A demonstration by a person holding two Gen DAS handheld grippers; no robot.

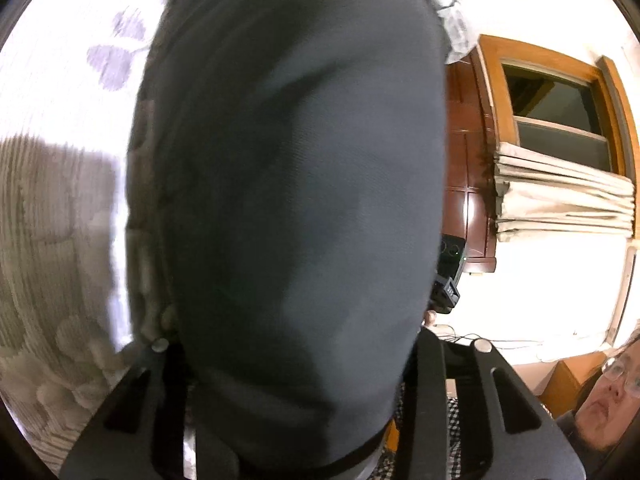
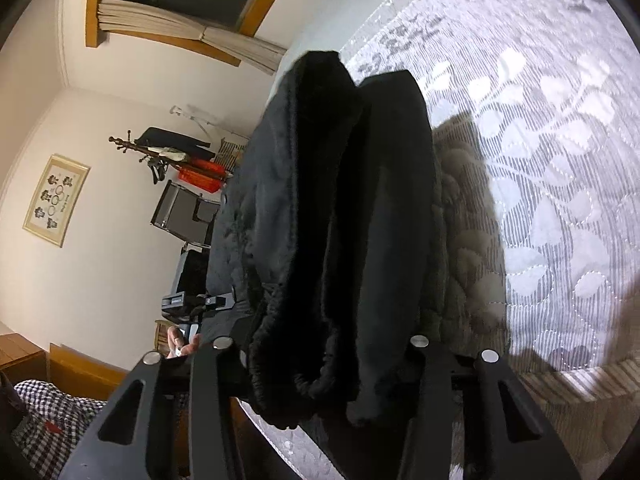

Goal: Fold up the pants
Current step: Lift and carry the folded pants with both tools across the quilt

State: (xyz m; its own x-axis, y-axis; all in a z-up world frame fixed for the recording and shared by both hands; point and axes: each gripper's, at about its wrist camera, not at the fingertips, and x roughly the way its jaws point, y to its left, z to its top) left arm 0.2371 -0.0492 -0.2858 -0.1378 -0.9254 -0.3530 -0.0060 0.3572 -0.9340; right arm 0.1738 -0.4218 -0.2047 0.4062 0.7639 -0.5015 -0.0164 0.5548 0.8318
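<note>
Pants (image 2: 340, 220) bunched between both tools, above bedspread (image 2: 540, 200); window (image 1: 560, 120) behind.

Overexposed glare, motion blur, fisheye-warped edges.

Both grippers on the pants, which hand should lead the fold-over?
Right, probably. Its view shows the pants, gathered between the right gripper fingers, and the patterned bedspread to land them on. For the left gripper, dark cloth fills most of the view, hiding the surface.
</note>
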